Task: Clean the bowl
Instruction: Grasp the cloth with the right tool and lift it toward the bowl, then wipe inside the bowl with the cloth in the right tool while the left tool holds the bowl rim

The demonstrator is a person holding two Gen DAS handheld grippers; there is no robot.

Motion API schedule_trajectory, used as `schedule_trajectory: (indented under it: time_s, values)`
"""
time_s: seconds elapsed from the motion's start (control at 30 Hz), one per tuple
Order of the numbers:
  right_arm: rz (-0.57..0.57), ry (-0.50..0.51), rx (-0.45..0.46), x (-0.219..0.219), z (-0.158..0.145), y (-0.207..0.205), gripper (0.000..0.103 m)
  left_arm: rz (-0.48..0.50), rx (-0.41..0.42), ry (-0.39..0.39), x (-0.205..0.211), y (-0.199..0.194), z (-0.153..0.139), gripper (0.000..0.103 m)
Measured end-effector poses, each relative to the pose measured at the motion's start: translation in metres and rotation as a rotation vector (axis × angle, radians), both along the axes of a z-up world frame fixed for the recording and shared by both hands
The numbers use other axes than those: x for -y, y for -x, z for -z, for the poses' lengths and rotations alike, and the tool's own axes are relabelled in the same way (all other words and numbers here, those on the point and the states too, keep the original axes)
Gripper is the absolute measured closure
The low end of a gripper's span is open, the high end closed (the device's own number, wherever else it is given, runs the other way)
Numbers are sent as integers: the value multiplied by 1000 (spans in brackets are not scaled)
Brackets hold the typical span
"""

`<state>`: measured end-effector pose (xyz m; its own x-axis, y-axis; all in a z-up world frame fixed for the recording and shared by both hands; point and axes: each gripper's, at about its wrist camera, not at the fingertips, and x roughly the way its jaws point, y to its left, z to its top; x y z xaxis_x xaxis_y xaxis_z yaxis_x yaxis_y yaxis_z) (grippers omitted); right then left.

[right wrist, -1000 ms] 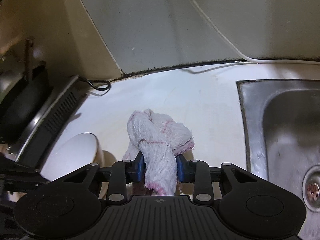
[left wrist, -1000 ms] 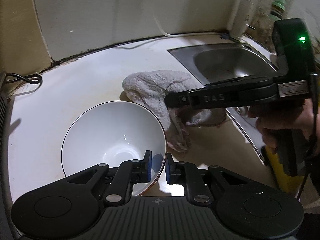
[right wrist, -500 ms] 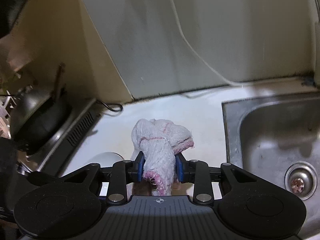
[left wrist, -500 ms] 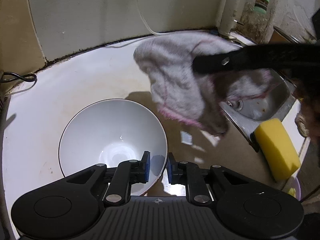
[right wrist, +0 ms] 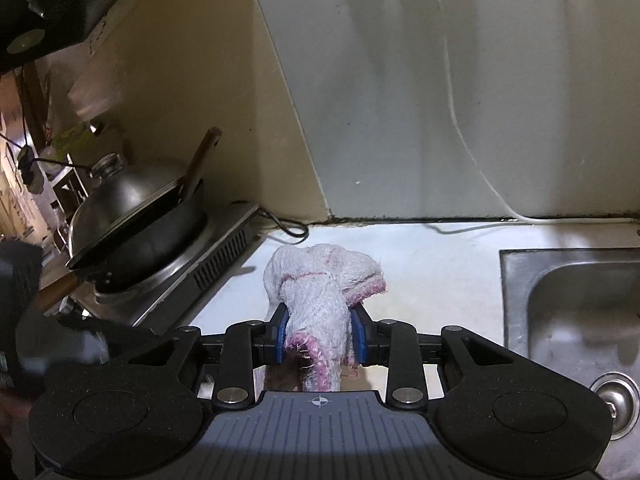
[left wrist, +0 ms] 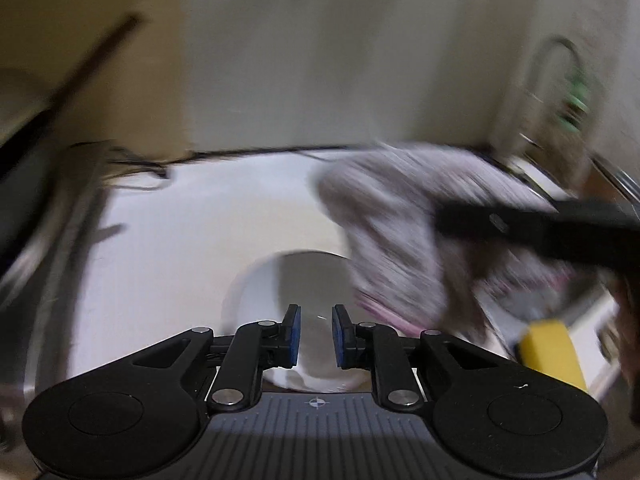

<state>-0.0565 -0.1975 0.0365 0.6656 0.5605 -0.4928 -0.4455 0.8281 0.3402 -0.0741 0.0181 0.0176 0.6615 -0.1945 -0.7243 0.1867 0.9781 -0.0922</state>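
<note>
Left gripper (left wrist: 316,334), jaws opening, has released the bowl (left wrist: 280,300); right gripper (right wrist: 320,334) has lifted the clamped cloth (right wrist: 320,292) above it, ready for wiping.

A lidded wok (right wrist: 136,224) sits on a cooker (right wrist: 208,264); a steel sink (right wrist: 576,320) lies well apart.

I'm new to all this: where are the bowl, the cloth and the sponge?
bowl (left wrist: 256,300): left wrist view, lit inner wall.
cloth (right wrist: 320,300): right wrist view, bunched middle.
sponge (left wrist: 550,350): left wrist view, yellow face.

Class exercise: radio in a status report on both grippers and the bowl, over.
Left gripper jaws opening, nothing between them. Right gripper shut on cloth. Bowl on counter, blurred. Nothing in the way.
</note>
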Motion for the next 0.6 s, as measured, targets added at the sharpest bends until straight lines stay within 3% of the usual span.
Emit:
schedule_trajectory:
  time_s: [0.03,0.07,0.2,0.23,0.33,0.4,0.6]
  values:
    - [-2,2,-2,-2,2,-1,72,-27,-14,-6,-5,-4,2,56]
    - [-4,8,-4,-4,3,-1,72,-55,-30,-5,-10,-8,5,49]
    - [-11,36,-16,-16,10,-4,72,-124,-93,43,-25,-28,17,50]
    - [-12,43,-19,-18,12,-4,72,-126,-104,52,-28,-31,20,52]
    - [-16,57,-27,-22,16,-5,72,-128,-174,88,-32,-46,32,88]
    - [-25,65,-35,-25,18,-6,72,-126,-197,92,-31,-51,39,93]
    - [-70,133,-48,-43,26,-11,71,-107,-202,80,-34,-58,42,93]
